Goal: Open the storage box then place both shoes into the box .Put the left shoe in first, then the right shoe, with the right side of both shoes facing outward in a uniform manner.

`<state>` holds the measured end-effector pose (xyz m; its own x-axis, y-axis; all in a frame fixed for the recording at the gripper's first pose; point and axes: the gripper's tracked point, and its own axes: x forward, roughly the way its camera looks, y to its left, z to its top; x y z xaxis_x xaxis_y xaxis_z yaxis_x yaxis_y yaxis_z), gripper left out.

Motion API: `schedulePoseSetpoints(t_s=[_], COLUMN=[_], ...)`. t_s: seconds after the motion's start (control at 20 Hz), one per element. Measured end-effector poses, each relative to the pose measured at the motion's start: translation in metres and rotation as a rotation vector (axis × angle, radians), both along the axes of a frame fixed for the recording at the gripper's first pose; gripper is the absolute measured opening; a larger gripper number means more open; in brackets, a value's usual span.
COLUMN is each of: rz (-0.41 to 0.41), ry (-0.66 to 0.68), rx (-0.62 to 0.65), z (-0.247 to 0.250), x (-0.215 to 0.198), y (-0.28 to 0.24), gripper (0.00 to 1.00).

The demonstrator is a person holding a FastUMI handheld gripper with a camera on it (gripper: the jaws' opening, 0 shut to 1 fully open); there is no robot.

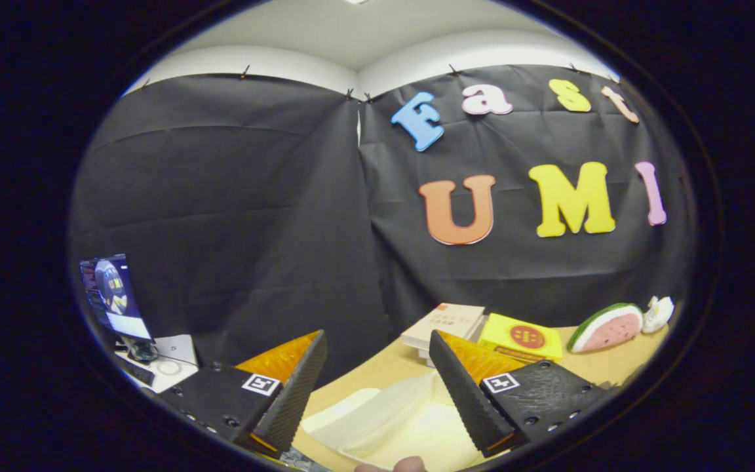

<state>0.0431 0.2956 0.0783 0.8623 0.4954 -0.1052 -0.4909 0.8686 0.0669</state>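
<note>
Gripper [374, 380] held high above the table [377, 373], tilted so its view takes in mostly the booth wall. The 2 fingers stand wide apart with nothing between them; neither pad touches anything. Judged as an approach pose: fingers spread in advance so they can take a lid edge or flap.

Below and between the fingers lies a pale, translucent white object [384, 419], probably the storage box or its lid. The low angle shows just part of it, so I cannot tell whether it is open or shut. It sits on the near part of the table, just beneath the fingertips, not in contact with them.

A fingertip of a person [410, 464] shows at the very bottom, beside that pale object, possibly steadying it.

Beyond the right finger, toward the wall, are a stack of books [444, 324], a yellow box [520, 337], a watermelon-slice toy [607, 326] and a small white figure [658, 311]. All are well apart from the pale object and play no part in the task; they look parked at the back to leave the near table free for work.

Beyond the left finger, a monitor [112, 295] stands on a white side surface [171, 357].

Step judged: opening of the box, not yet begun. Next move likely calls for lowering and pitching down toward the lid edge.
</note>
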Motion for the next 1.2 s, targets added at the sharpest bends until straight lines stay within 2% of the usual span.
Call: schedulePoseSetpoints(t_s=[0.2, 0.35, 0.65, 0.95, 1.2], rz=[-0.130, -0.227, -0.336, -0.409, -0.403], ry=[-0.050, -0.008, 0.117, 0.351, 0.509], rx=[-0.036, -0.029, -0.180, -0.271, -0.306], z=[-0.008, -0.031, -0.100, -0.190, -0.244], x=[0.004, 0.006, 0.013, 0.028, 0.034], y=[-0.112, -0.199, -0.336, -0.415, -0.422], gripper=[0.96, 0.96, 0.95, 0.96, 0.96])
